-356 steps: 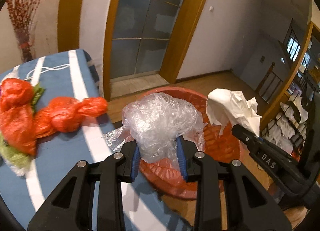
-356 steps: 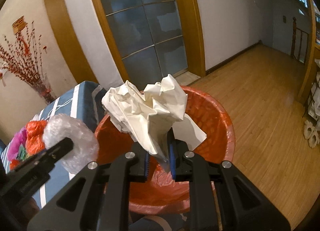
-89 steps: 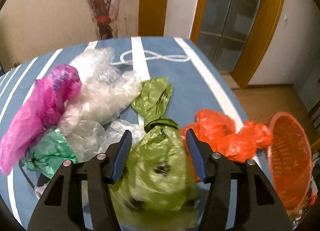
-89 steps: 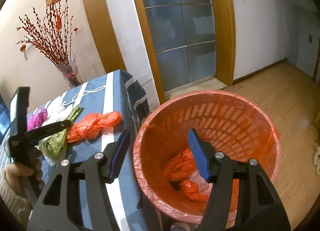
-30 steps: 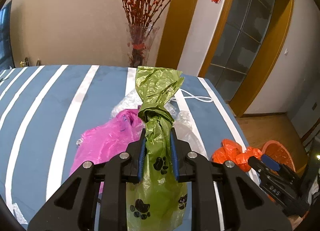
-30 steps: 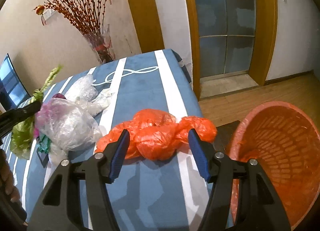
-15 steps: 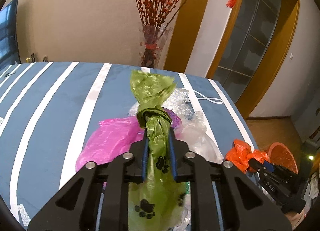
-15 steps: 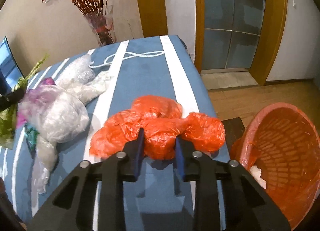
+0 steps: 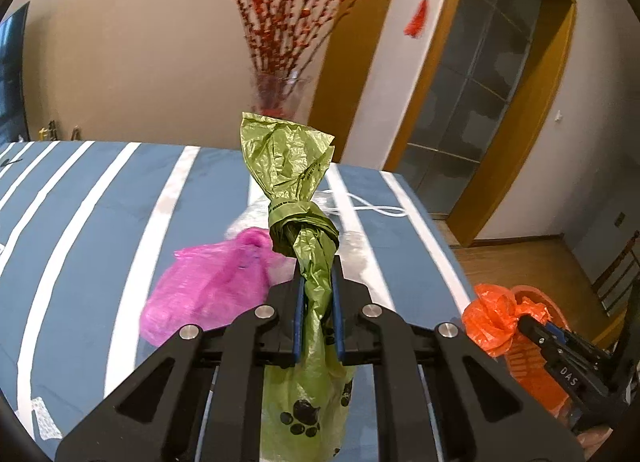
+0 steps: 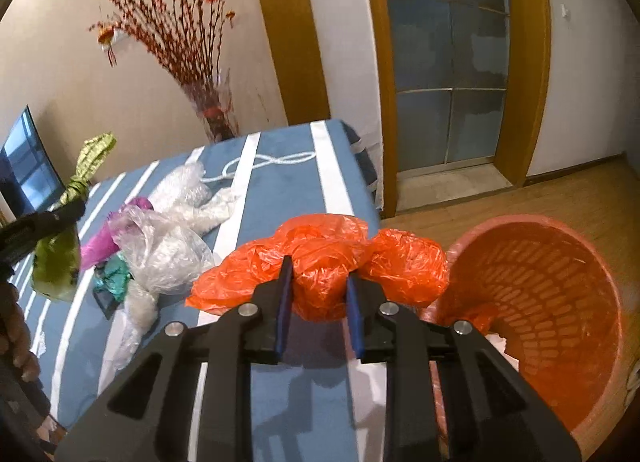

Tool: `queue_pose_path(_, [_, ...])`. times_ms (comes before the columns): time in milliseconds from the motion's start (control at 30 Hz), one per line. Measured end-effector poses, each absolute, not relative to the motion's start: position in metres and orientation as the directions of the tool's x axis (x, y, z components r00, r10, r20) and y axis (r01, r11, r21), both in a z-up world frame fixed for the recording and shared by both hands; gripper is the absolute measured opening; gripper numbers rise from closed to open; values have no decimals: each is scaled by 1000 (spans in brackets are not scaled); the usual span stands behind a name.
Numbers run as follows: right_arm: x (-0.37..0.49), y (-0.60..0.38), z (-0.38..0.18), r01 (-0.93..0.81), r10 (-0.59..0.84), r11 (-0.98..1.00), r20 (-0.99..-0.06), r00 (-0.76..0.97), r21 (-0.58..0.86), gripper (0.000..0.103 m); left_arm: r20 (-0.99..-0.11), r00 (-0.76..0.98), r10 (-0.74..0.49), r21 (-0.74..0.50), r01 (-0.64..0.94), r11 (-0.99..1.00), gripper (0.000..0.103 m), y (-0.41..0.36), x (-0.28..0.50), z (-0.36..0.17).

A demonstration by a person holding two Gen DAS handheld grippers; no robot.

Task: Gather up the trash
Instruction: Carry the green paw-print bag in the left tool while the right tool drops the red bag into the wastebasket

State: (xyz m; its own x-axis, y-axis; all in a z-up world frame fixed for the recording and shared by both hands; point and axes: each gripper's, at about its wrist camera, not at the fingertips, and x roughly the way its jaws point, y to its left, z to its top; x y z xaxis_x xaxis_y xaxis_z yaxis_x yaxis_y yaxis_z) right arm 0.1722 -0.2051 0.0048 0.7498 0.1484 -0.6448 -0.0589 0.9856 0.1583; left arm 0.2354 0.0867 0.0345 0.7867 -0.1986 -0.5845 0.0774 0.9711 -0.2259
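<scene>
green plastic is what the left tool [image 9: 316, 282] has: a knotted green bag [image 9: 298, 190] with black paw prints, pinched just under the knot, loose top sticking up and the fat bottom hanging below the tool, clear of the surface [image 9: 100, 198]. blue pads are clamped tight on the twisted neck.

right tool [image 10: 318, 274] is squeezed onto the orange bag [image 10: 320, 250], a crumpled knotted bundle bulging out on both sides of the pads. its jaws have just been closing, with that bag between them, and the plastic is clearly pressed in. hard to tell if the bundle is fully off the surface or only partly, it sits right at the near edge.

orange basket [image 10: 568, 262] stands on the wood floor just beside the surface, to the right of the orange bag, lined with orange plastic and with a bit of trash at the bottom.

on the blue-and-white striped surface there's a pink bag [image 9: 208, 286], a clear plastic pile [image 10: 168, 238], something teal [image 10: 114, 274] tucked under it, and a white cord [image 10: 264, 162] further back. a vase of red branches [image 10: 180, 34] stands behind it by the wall.
</scene>
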Motion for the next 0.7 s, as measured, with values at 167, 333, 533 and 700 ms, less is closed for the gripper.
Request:
queue_pose_path(167, [149,-225,22,-33,125,986,-607,785,161,24,-571,780,-255,-228,148,962,11,55,224,42])
queue_pose_path(333, [127,-250,36,21,65,989,-572,818,144,24,-561,760,-329,-241,230,943,11,16,214,44])
queue_pose_path(533, [105,-283,48,94,-9,987,-540,842,130,24,-553,717,-424,-267,329,906,11,-33,206,44])
queue_pose_path(700, [91,-308,51,154,-65,980,-525,848,126,24,-552,679,-484,-284,392,875,11,-70,200,41])
